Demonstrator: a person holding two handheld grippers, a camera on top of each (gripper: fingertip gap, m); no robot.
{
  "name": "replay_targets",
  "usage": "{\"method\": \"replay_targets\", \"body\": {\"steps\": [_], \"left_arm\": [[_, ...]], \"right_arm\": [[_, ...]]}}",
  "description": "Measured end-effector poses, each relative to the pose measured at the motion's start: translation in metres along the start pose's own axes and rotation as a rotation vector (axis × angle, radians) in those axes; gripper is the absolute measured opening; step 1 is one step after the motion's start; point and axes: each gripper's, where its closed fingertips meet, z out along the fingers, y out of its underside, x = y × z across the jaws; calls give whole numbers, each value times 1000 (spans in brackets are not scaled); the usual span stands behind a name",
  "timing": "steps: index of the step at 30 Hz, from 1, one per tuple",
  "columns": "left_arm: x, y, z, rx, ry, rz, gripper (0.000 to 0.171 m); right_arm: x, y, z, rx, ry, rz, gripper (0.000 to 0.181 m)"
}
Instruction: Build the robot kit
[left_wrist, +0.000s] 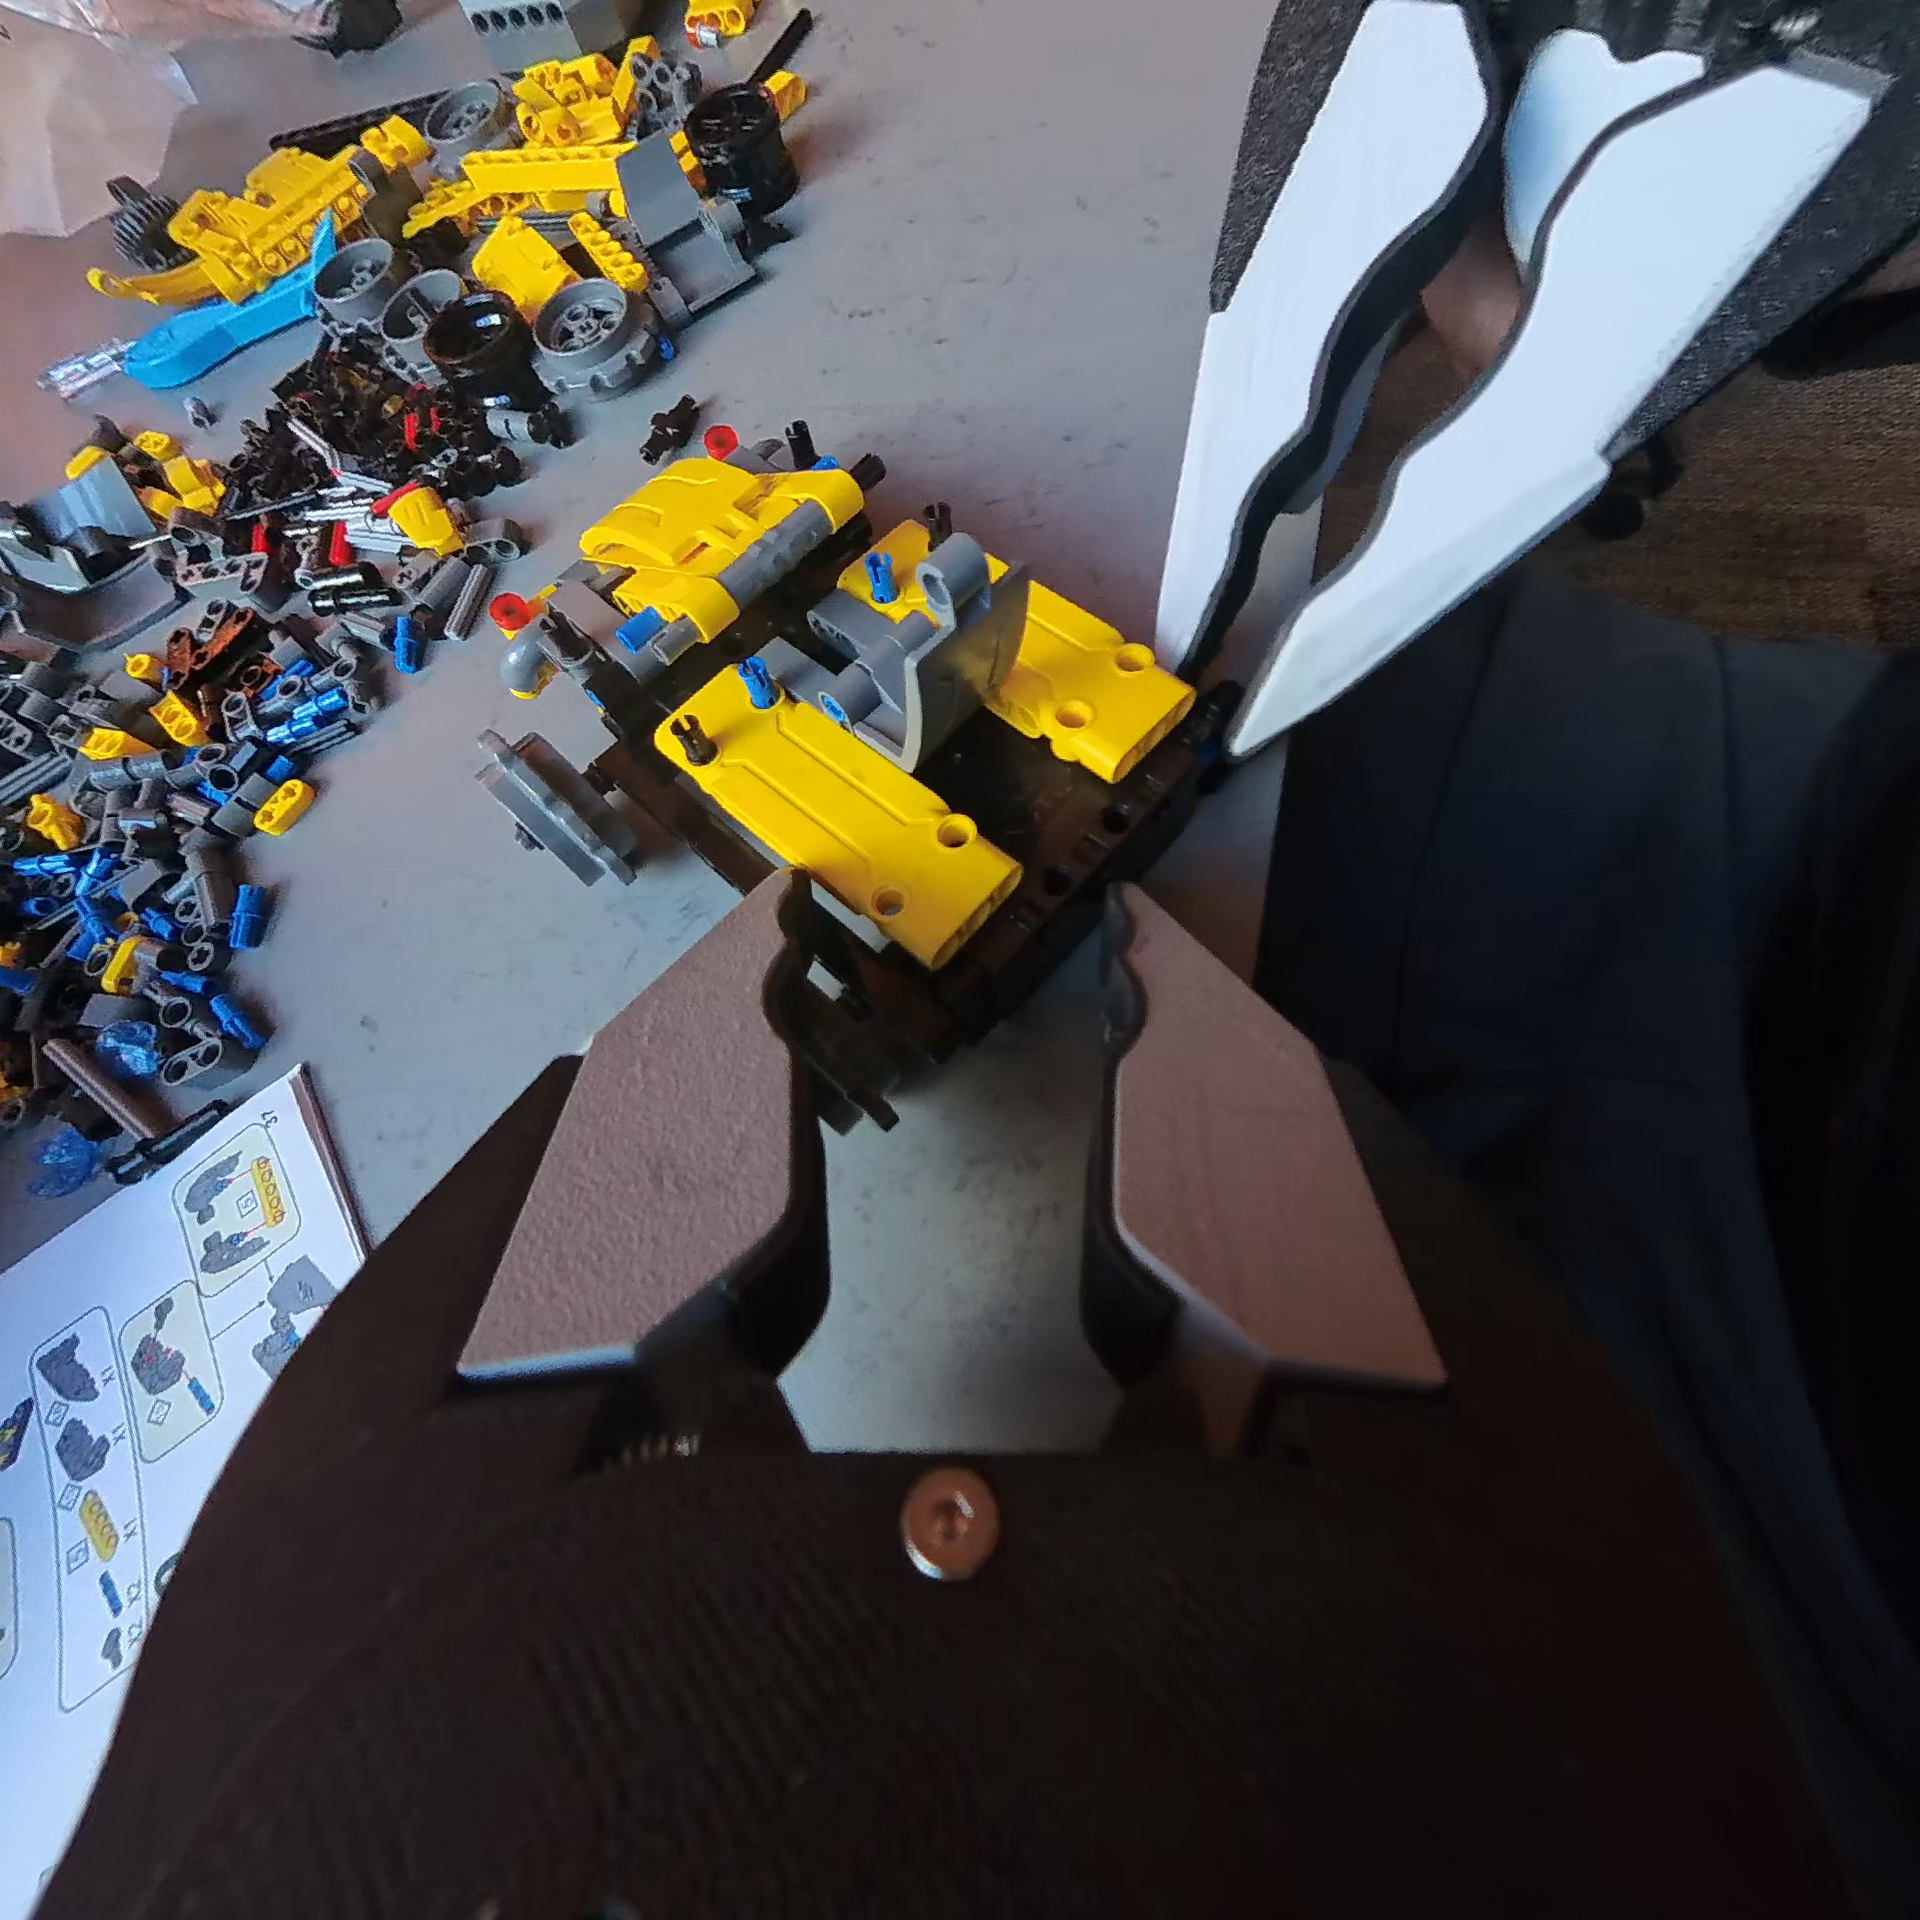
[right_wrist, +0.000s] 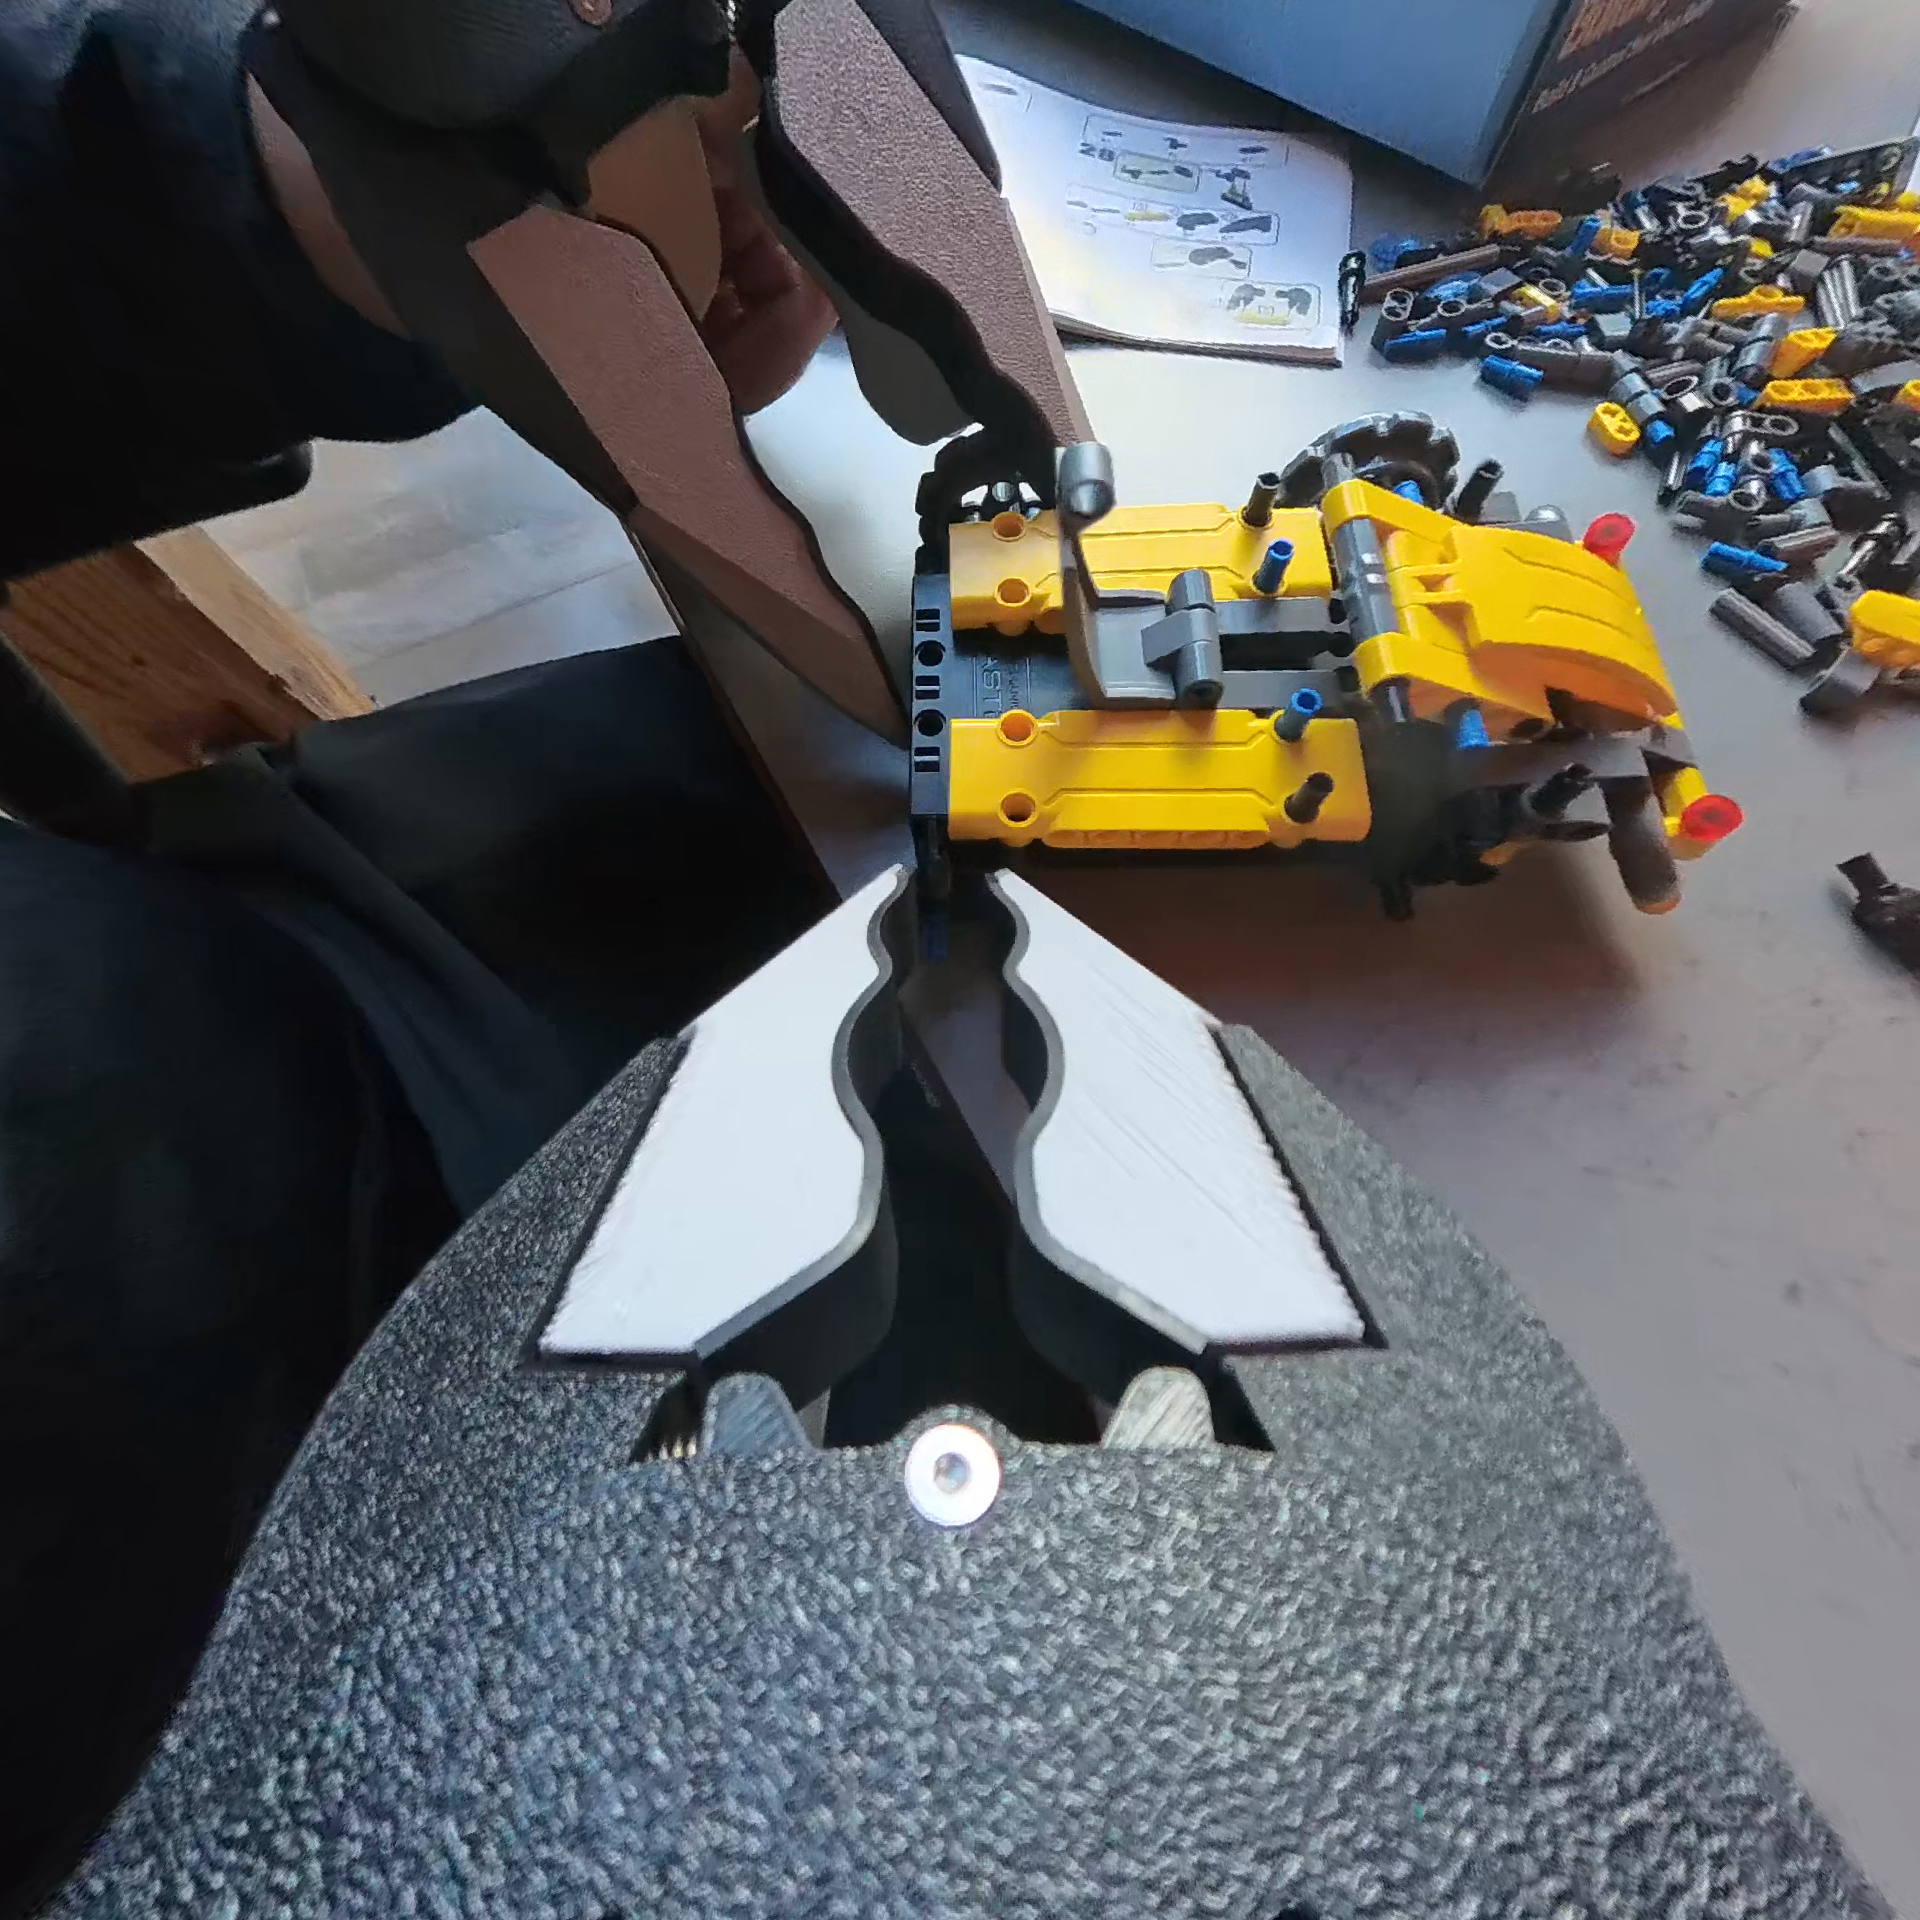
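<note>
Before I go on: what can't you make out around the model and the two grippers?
- Left gripper: the model sits between its fingers; contact unclear in the left wrist view.
- Right gripper: its fingers hide what they pinch at the model's rear corner.
- Parts pile: cut off by the left edge.

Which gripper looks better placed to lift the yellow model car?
Probably the left gripper: its fingers clasp the rear of the yellow model car from both sides, while the right gripper only meets one rear corner.
</note>
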Motion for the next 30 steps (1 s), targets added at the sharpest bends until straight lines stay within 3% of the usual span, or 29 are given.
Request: {"method": "replay_targets", "body": {"steps": [11,30], "left_arm": [[-1,-1,0,4,6,-17,52],[-6,-4,-2,30,52,-140,48]], "right_arm": [[-1,-1,0,21,73,-109,8],[5,-3,1,9,34,-66,8]]}}
